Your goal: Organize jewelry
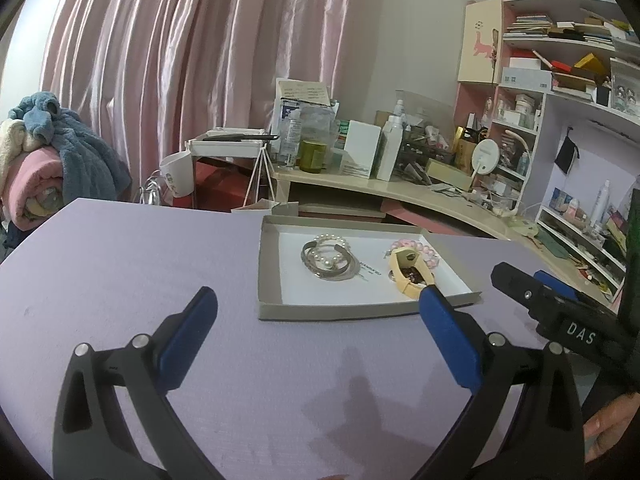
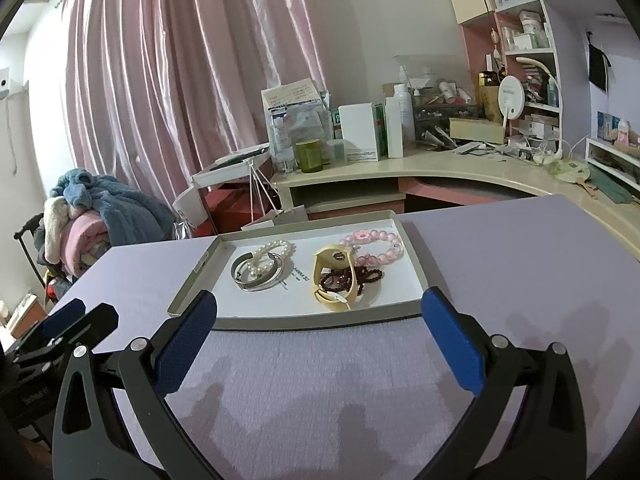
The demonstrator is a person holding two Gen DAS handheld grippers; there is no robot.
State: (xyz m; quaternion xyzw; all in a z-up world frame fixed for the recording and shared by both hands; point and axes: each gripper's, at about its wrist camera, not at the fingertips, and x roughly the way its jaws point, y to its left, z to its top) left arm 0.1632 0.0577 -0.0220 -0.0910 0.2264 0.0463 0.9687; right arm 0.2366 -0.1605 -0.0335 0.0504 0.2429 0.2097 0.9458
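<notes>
A shallow grey cardboard tray lies on the lilac table. In it lie silver bangles with a white pearl bracelet across them, a cream bangle, a dark red bead string and a pink bead bracelet. My left gripper is open and empty, near the tray's front edge. My right gripper is open and empty, just in front of the tray; it also shows in the left wrist view.
The lilac table spreads around the tray. Behind stand a cluttered cream desk, pink shelves, a pink curtain and piled towels at left.
</notes>
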